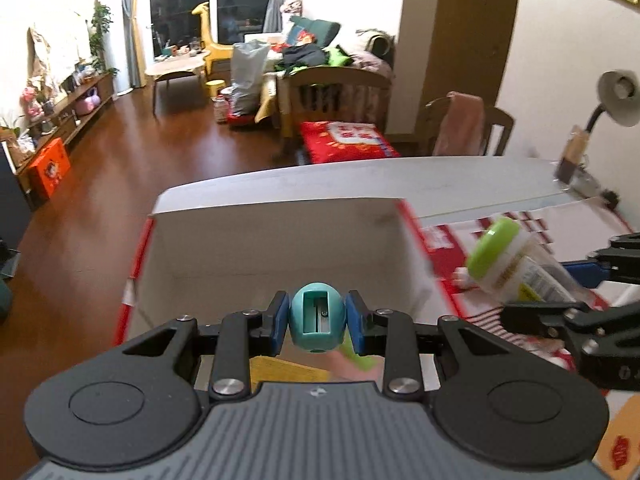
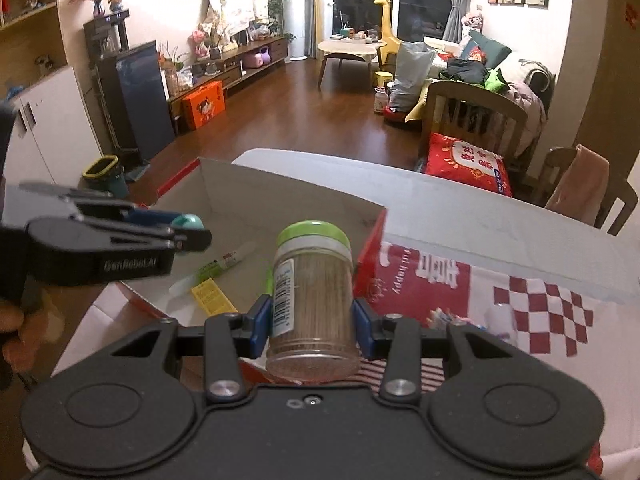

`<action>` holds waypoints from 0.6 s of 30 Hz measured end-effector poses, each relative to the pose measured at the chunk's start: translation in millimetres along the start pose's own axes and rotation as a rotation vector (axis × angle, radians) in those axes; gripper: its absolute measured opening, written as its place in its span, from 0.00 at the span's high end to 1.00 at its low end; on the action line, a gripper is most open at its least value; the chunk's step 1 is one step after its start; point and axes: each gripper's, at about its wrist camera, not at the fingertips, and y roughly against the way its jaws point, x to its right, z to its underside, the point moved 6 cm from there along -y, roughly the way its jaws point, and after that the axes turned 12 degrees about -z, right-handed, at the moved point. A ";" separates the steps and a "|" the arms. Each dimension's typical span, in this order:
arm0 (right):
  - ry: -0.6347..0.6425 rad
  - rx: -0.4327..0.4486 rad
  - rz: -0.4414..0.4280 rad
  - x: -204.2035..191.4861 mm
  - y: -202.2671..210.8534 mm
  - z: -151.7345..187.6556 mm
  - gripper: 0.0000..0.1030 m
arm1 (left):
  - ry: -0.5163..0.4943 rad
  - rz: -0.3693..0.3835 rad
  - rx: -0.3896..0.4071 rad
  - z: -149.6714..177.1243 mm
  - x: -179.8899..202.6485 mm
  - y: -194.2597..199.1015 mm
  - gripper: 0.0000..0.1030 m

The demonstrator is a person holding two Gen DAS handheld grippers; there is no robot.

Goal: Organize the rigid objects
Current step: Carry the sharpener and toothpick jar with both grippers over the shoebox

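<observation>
In my left gripper (image 1: 317,322) I hold a little teal pencil sharpener (image 1: 317,320). The two blue pads (image 1: 280,320) press on its sides so it can't fall. I hold it up over the open box (image 1: 280,240), because I think the box is where the small hard things go.

Down in the box I can see a pen (image 2: 216,266) and a yellow card (image 2: 212,298) lying flat on the bottom.

In my right gripper (image 2: 313,320) I hold a jar with a green lid (image 2: 313,280). The pads squeeze its middle, so it stays upright. The jar is just beside the box's red side wall (image 2: 370,264), not inside yet. I think it should go in next, beside the pen.
</observation>
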 end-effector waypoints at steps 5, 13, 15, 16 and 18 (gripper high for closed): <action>0.010 -0.026 0.019 -10.3 -37.2 -8.5 0.59 | -0.027 -0.053 -0.039 -1.1 -30.2 -34.1 0.71; 0.046 -0.099 -0.004 -23.6 -91.2 -11.8 0.59 | -0.133 -0.106 -0.117 -2.0 -44.1 -87.5 0.71; 0.053 -0.125 -0.010 -29.5 -103.4 -11.4 0.59 | -0.145 -0.112 -0.141 -1.3 -43.9 -98.8 0.71; 0.057 -0.138 -0.012 -32.2 -110.7 -12.1 0.60 | -0.146 -0.115 -0.152 -0.5 -44.8 -103.0 0.71; 0.058 -0.167 -0.023 -36.1 -122.2 -10.9 0.60 | -0.150 -0.113 -0.171 -1.7 -43.9 -111.8 0.71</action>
